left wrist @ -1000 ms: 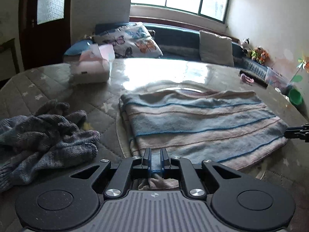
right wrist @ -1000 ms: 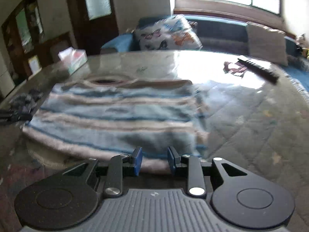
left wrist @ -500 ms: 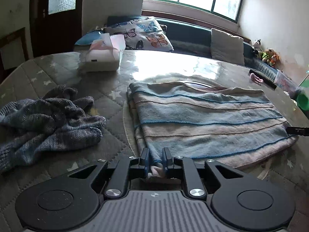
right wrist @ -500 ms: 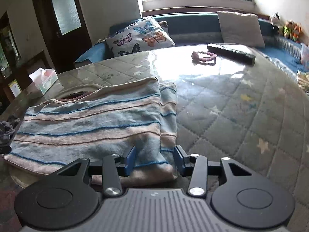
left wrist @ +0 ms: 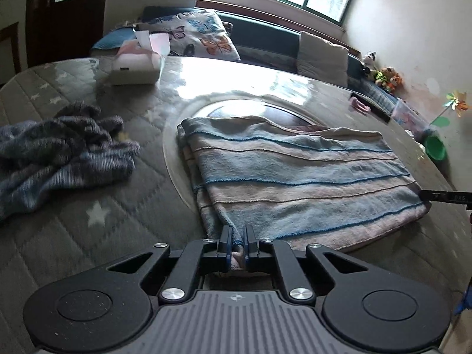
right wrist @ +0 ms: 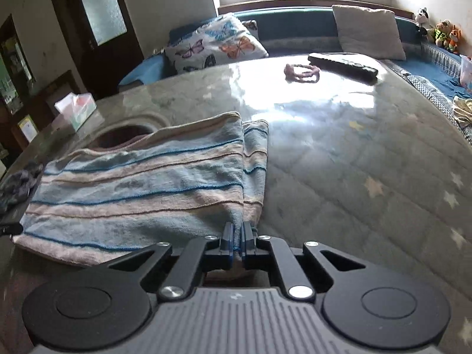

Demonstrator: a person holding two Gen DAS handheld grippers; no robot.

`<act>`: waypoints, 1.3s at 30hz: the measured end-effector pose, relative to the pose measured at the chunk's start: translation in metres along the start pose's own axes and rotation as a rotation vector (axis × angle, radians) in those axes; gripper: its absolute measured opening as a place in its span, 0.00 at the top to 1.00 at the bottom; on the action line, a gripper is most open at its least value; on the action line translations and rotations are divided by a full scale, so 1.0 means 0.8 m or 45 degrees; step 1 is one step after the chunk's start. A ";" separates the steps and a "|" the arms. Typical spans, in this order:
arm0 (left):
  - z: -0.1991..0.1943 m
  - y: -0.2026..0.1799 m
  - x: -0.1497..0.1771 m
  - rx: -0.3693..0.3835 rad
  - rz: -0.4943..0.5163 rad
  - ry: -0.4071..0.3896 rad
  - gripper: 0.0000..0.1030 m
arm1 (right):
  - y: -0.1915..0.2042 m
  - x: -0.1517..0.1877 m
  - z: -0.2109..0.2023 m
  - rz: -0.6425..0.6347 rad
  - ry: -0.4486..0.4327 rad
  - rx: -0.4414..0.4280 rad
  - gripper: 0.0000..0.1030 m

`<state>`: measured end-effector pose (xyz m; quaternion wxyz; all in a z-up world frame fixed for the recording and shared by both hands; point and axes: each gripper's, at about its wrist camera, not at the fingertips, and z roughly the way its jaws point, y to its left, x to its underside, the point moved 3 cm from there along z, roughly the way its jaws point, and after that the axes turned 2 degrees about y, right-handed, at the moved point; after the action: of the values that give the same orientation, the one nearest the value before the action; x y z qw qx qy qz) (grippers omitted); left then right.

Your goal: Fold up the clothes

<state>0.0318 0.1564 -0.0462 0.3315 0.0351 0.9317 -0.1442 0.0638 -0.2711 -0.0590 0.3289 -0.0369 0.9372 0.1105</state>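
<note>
A blue, pink and cream striped garment [left wrist: 295, 174] lies folded flat on the quilted table cover [left wrist: 88, 236]. My left gripper [left wrist: 237, 236] is shut on its near left corner. In the right wrist view the same striped garment [right wrist: 141, 188] spreads to the left, and my right gripper [right wrist: 237, 234] is shut on its near right corner. The tip of the right gripper shows at the right edge of the left wrist view [left wrist: 445, 197]. A crumpled grey-blue knit garment [left wrist: 56, 156] lies to the left of the striped one.
A tissue box [left wrist: 135, 67] stands at the back left. A remote control [right wrist: 342, 65] and a pink hair tie [right wrist: 301, 72] lie at the far side. A green cup [left wrist: 435, 147] sits at the right edge. Cushions line the bench behind.
My right gripper has closed on the garment's right corner; it was open half a second ago. My left gripper keeps its hold on the left corner, and both views have tilted a little.
</note>
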 end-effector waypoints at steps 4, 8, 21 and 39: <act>-0.016 -0.010 0.013 -0.013 0.024 -0.005 0.88 | -0.002 0.010 -0.024 -0.038 0.013 0.004 0.93; -0.033 -0.016 0.006 -0.068 0.050 -0.071 0.88 | -0.006 -0.008 -0.035 -0.028 -0.047 -0.036 0.84; -0.020 -0.040 -0.017 -0.083 0.057 -0.129 0.84 | -0.022 -0.048 0.038 0.062 0.000 -0.056 0.65; 0.017 -0.042 -0.033 -0.097 0.085 -0.112 0.84 | -0.007 -0.054 0.041 0.069 0.002 -0.031 0.95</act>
<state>0.0553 0.1207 -0.0314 0.3779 0.0469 0.9194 -0.0988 0.1185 -0.2690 -0.0578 0.3244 -0.0155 0.9367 0.1308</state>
